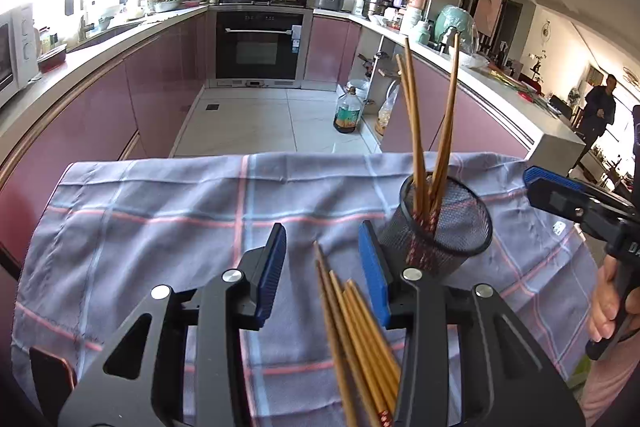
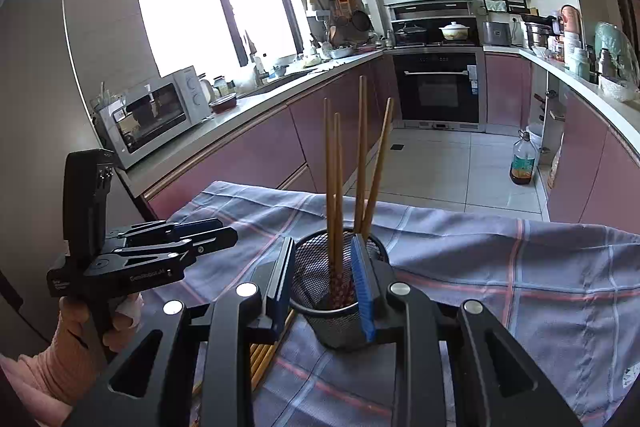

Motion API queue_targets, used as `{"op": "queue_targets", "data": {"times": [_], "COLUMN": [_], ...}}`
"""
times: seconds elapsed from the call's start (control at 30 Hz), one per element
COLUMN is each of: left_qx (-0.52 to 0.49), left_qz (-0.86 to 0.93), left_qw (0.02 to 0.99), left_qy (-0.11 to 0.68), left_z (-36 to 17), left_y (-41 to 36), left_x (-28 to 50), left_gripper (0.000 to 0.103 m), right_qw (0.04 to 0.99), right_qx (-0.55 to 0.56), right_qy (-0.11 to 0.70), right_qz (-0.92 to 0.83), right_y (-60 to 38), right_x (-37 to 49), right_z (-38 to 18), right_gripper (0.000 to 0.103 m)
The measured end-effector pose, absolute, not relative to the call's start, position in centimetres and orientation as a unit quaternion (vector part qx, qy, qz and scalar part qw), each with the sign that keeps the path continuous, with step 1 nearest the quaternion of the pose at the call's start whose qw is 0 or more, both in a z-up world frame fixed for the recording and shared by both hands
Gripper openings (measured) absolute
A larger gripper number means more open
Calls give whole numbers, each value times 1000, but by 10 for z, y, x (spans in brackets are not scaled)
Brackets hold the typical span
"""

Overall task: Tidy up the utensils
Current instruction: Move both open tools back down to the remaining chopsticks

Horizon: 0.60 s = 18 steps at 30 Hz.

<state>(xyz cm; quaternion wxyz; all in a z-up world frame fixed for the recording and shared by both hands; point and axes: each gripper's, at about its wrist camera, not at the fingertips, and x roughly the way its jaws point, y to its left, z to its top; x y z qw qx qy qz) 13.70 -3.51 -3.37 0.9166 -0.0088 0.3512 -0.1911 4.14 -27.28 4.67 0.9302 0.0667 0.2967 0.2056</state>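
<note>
A table under a grey plaid cloth carries the work. A black mesh cup stands on the cloth toward the table's right side, with four chopsticks upright in it, leaning apart at their tops. A loose bundle of chopsticks lies flat on the cloth just left of the cup, tips pointing toward the far edge.

The left gripper hovers over that bundle with its jaws partly open; the sticks lie below the gap, closer to the right pad, and neither pad presses on them. The right gripper is at the cup, also partly open and holding nothing: its right pad sits at the cup's near rim, its left pad just outside the cup's left wall. The upright sticks rise directly ahead of it.

Beyond the far edge are pink kitchen cabinets, an oven, a microwave on the left counter, and an oil bottle on the floor. A person stands far off at right.

Small white lettering on the left gripper's body is too blurred to read for sure.
</note>
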Motion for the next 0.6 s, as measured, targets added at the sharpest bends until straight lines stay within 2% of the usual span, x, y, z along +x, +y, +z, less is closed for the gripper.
{"op": "queue_targets", "data": {"times": [0.17, 0.6], "left_qx": [-2, 26], "left_qz": [-186, -184], "left_qw": [919, 891], "left_qy": [349, 413], "left_z": [-47, -107], "left_y": [-23, -28], "left_x": [114, 88], "left_gripper": [39, 39], "right_qw": [920, 860], "right_qx": [66, 65], "right_qy": [309, 432], "right_qz": [234, 265], "right_y": [-264, -220], "right_x": [27, 35], "right_z": [36, -44], "right_gripper": [27, 27]}}
